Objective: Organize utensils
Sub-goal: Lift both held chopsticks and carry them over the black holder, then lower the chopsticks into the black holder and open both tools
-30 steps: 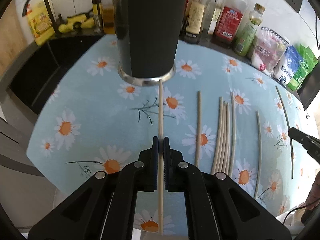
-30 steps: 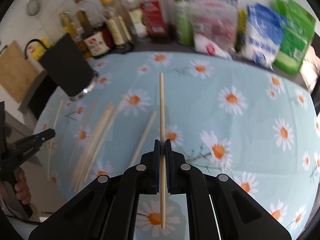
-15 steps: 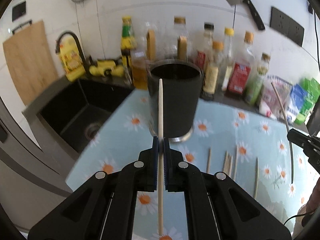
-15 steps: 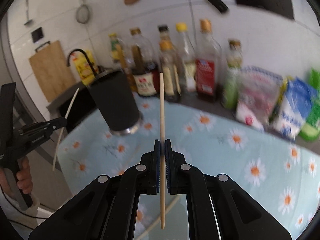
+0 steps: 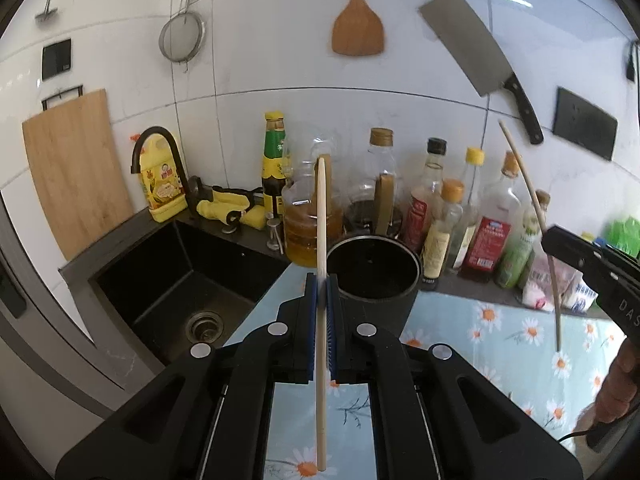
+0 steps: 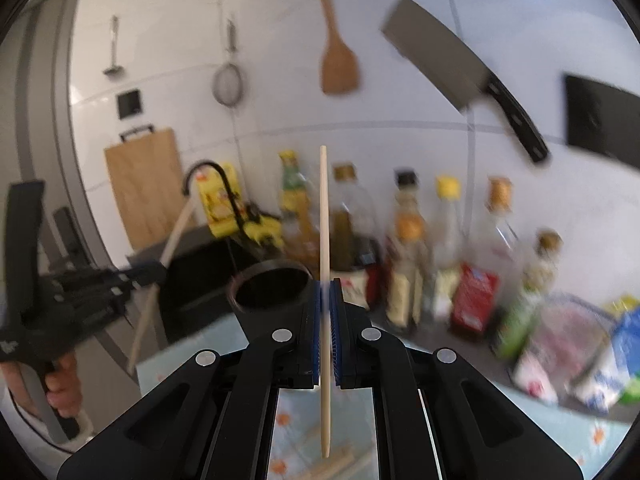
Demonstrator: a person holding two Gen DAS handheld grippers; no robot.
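Just ahead of the left gripper point(image 5: 321, 280) stands the open black cup point(image 5: 374, 270); each gripper's jaws clamp one chopstick. The left chopstick point(image 5: 321, 240) and the right gripper's point(image 6: 328, 286) chopstick point(image 6: 325, 216) stand near upright, long axes vertical. Lowered off-centre, I judge, either lower tip could strike the rim and twist in its pads.

From the left wrist we look along the left gripper point(image 5: 321, 292) toward the back wall, the sink point(image 5: 168, 280) low on our left. From the right wrist we face the same wall, blurred. Both views share the black cup point(image 5: 374, 276) point(image 6: 272, 292), the bottle row point(image 5: 440, 208) point(image 6: 408, 240) and the cleaver point(image 5: 476, 60) point(image 6: 452, 72), and each catches the other gripper at its edge.
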